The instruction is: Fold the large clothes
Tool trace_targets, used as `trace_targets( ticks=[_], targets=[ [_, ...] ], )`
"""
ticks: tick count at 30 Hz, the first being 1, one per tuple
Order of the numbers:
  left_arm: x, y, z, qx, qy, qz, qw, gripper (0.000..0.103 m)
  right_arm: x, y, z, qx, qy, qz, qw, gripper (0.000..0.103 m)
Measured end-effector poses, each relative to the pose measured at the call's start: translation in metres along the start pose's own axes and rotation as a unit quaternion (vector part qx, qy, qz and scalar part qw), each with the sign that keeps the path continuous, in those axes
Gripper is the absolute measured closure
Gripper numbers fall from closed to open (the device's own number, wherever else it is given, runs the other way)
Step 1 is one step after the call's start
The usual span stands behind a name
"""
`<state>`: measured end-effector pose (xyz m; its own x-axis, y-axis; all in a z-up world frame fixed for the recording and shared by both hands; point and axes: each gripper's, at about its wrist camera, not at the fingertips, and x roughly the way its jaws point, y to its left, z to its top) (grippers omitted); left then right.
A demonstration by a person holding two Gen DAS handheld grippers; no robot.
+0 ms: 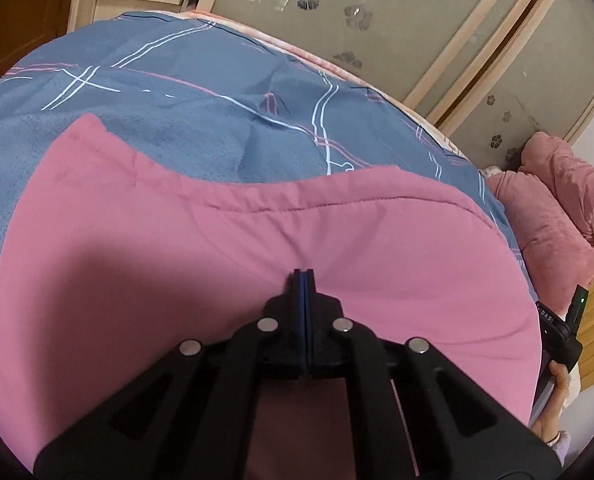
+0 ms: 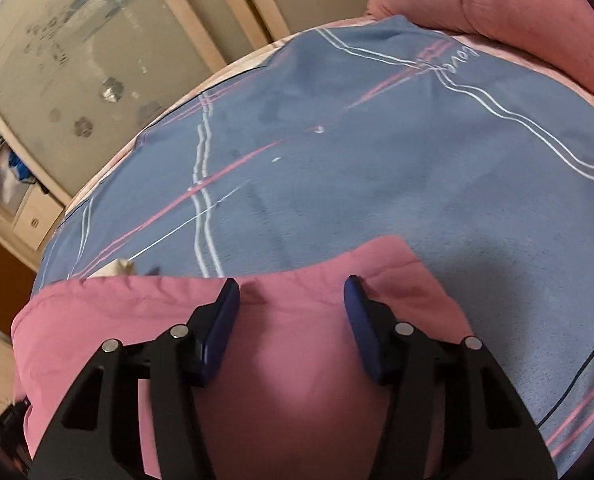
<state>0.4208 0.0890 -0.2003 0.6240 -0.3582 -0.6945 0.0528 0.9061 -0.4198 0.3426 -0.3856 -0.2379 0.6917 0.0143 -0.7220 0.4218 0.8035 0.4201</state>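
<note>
A large pink garment (image 1: 257, 248) lies on a blue bedspread (image 1: 177, 92) with white and pink stripes. In the left wrist view my left gripper (image 1: 303, 274) is shut, its blue pads pressed together over the pink cloth; a fold of fabric puckers at the tips, so it seems to pinch the garment. In the right wrist view my right gripper (image 2: 293, 286) is open, its blue fingers (image 2: 225, 312) spread over the pink garment (image 2: 289, 360) near its hemmed far edge. The right gripper's body and the hand holding it show at the right edge of the left wrist view (image 1: 557, 336).
A folded pink quilt (image 1: 557, 216) lies at the head of the bed, also seen top right in the right wrist view (image 2: 497, 8). Frosted wardrobe doors (image 1: 377, 20) with flower prints stand behind the bed. A wooden drawer unit (image 2: 33, 216) stands at the left.
</note>
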Motion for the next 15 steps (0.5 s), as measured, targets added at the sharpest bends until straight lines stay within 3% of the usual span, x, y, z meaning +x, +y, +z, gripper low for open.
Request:
trace_targets(
  ticks=[2,4,5,6,7,8,11,13,15],
  targets=[
    [-0.013,0.008,-0.004,-0.017,-0.014,0.006,0.9997,0.1,-0.006,-0.002,0.003,0.008,-0.012,-0.017,1.0,0.046],
    [-0.037,0.015,-0.012,-0.02,-0.039,0.034,0.9984,0.1,-0.018,-0.023,0.002,0.043,-0.029,-0.094,0.994,0.016],
    [-0.051,0.014,-0.018,-0.014,-0.053,0.044,0.9975,0.088,-0.022,-0.034,0.0,0.06,-0.035,-0.095,0.993,0.01],
    [-0.065,0.012,-0.024,-0.004,-0.063,0.047,0.9969,0.072,-0.028,-0.05,-0.003,0.078,-0.029,-0.078,0.993,0.01],
    [-0.078,0.01,-0.028,0.004,-0.073,0.049,0.9962,0.024,-0.033,-0.06,-0.004,0.082,-0.02,-0.071,0.994,0.01],
    [-0.1,0.003,-0.037,0.014,-0.1,0.058,0.9932,0.002,-0.04,-0.067,-0.007,0.082,-0.019,-0.071,0.994,0.01],
    [-0.15,-0.03,-0.059,0.068,-0.165,0.049,0.9827,0.002,-0.097,-0.067,-0.024,0.058,-0.091,-0.047,0.993,0.01],
    [-0.161,-0.057,-0.069,0.106,-0.168,0.037,0.9794,0.002,-0.138,-0.037,-0.045,-0.013,-0.132,-0.001,0.991,0.01],
    [-0.15,-0.088,-0.08,0.147,-0.136,0.034,0.9792,0.002,-0.158,0.001,-0.069,-0.095,-0.136,0.037,0.986,0.01]
  ],
)
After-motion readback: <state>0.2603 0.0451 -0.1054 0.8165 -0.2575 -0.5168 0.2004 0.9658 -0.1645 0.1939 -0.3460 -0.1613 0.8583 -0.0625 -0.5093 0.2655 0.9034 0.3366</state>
